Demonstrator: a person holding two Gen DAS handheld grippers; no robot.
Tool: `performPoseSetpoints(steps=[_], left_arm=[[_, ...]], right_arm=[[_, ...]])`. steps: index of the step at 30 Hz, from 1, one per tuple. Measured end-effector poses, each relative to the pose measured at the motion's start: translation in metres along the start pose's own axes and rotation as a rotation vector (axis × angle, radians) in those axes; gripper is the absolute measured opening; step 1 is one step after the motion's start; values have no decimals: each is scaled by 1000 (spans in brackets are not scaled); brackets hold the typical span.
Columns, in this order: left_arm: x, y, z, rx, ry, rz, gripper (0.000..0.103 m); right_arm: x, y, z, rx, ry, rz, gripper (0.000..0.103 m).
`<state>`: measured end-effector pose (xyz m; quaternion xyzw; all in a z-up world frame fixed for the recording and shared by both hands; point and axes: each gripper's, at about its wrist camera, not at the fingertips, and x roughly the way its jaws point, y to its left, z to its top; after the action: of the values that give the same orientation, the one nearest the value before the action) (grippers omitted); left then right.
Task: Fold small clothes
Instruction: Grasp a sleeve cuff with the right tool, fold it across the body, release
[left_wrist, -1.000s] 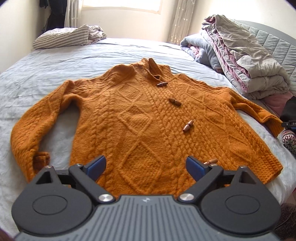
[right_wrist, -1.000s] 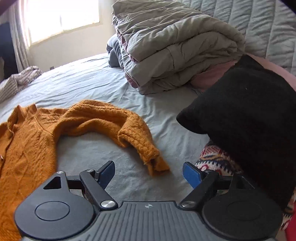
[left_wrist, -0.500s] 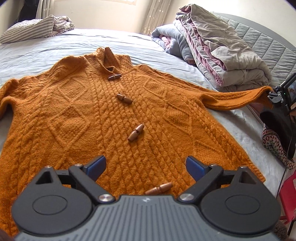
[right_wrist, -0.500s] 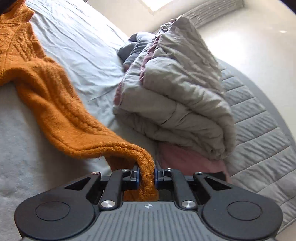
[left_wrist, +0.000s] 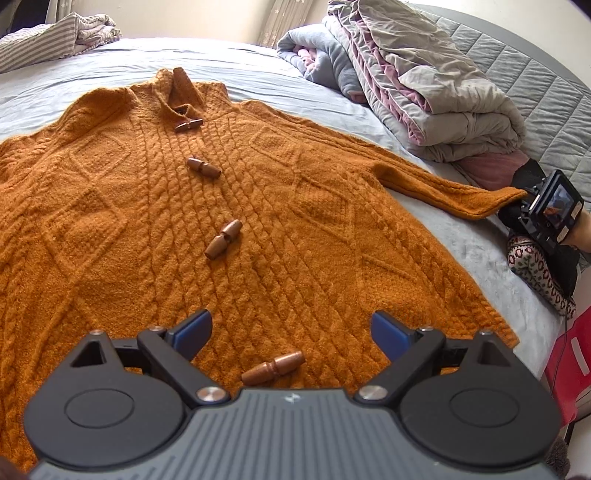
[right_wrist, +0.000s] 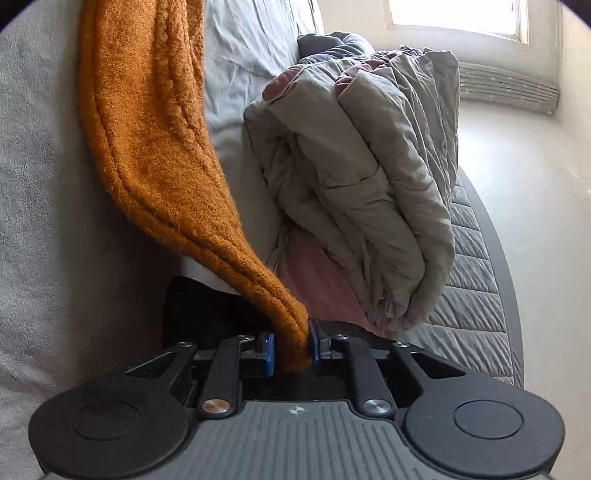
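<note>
An orange cable-knit sweater (left_wrist: 258, 206) with wooden toggle buttons lies flat, front up, on the bed. My left gripper (left_wrist: 291, 334) is open and empty, low over the sweater's bottom hem by the lowest toggle (left_wrist: 273, 367). My right gripper (right_wrist: 290, 349) is shut on the cuff of the sweater's right sleeve (right_wrist: 155, 140) and holds it stretched out sideways off the bed's edge. In the left wrist view the sleeve (left_wrist: 450, 188) runs to the right gripper (left_wrist: 550, 214) at the far right.
A folded grey and pink duvet (left_wrist: 424, 85) lies by the quilted headboard (left_wrist: 546, 92); it also shows in the right wrist view (right_wrist: 362, 177). Striped bedding (left_wrist: 55, 40) is at the far left. A patterned cloth (left_wrist: 535, 269) and a red object (left_wrist: 576, 354) sit beside the bed.
My right gripper closed on the sleeve cuff and pulled the sleeve out straight to the right. My left gripper moved closer over the sweater's hem and stayed open.
</note>
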<state>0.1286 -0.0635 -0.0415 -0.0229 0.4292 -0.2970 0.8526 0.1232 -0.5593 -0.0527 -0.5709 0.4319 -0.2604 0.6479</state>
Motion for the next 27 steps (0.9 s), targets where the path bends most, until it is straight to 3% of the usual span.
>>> performPoseSetpoints(steps=[1,3,7,10,18,27], left_arm=[[-1,2,0,-3,-1,5,92],[-3,8,2,-17,-5,15,92],[-9,22,5,-44,-30,34,93],[-15,37,9,-73,-51,85,93],[-53,101,20,-137,-109,370,96],[-112,216,-15,-306,-127,671,97]], right_arm=[[-1,-8,-1,31,9,15,29],[-5,-26,-4,87,13,43,47],[-22,-69,-11,270,-2,143,52],[-37,-91,-11,416,-41,218,62],[-69,-77,37,617,-186,431,79],[-123,-52,128,664,-334,670,81]])
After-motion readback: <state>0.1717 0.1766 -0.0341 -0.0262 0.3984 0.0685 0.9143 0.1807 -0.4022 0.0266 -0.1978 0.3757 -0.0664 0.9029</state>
